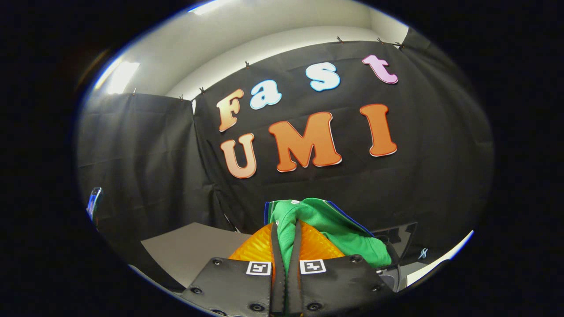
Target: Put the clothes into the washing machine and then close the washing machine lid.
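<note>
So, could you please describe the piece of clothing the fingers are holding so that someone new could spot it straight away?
Start from the black cloth wall of the booth and come down to the gripper in front of it. Pinched between its two closed fingers is a green garment, bunched up and spilling off to one side. It is the only bright green, soft thing here.

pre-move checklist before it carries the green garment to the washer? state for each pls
1. Grip: gripper fingers closed on the green knit fabric garment, cloth pinched between them: ok.
2. Garment lifted off the surfaces below: ok.
3. Loose cloth: the bulk bunches to one side of the fingers, how far it hangs: cannot tell.
4. Dark glossy washing machine just beyond the cloth, lid state: cannot tell.
5. Path to the drum opening: cannot tell.
6. Grey flat tabletop beside the fingers, nothing snagging there: ok.
</note>
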Available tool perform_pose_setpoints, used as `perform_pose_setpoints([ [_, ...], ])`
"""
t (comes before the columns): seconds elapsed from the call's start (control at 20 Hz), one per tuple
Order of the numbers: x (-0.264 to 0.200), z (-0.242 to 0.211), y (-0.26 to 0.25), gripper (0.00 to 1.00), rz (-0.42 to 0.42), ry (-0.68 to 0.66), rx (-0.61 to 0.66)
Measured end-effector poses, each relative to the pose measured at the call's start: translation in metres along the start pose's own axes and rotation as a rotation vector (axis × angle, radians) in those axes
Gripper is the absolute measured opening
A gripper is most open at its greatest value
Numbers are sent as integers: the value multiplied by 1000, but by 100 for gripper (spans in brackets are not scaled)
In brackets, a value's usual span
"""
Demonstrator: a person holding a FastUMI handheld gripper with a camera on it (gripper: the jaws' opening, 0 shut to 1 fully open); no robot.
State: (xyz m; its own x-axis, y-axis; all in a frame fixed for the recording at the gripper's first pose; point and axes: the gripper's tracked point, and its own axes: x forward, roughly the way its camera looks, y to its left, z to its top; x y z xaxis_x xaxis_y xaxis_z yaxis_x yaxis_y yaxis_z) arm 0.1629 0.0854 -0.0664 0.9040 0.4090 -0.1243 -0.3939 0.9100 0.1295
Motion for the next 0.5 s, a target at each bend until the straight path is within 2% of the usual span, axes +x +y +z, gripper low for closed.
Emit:
perform_pose_setpoints([
  [0.5, 26, -101, -75, 10, -47, 180, 44],
])
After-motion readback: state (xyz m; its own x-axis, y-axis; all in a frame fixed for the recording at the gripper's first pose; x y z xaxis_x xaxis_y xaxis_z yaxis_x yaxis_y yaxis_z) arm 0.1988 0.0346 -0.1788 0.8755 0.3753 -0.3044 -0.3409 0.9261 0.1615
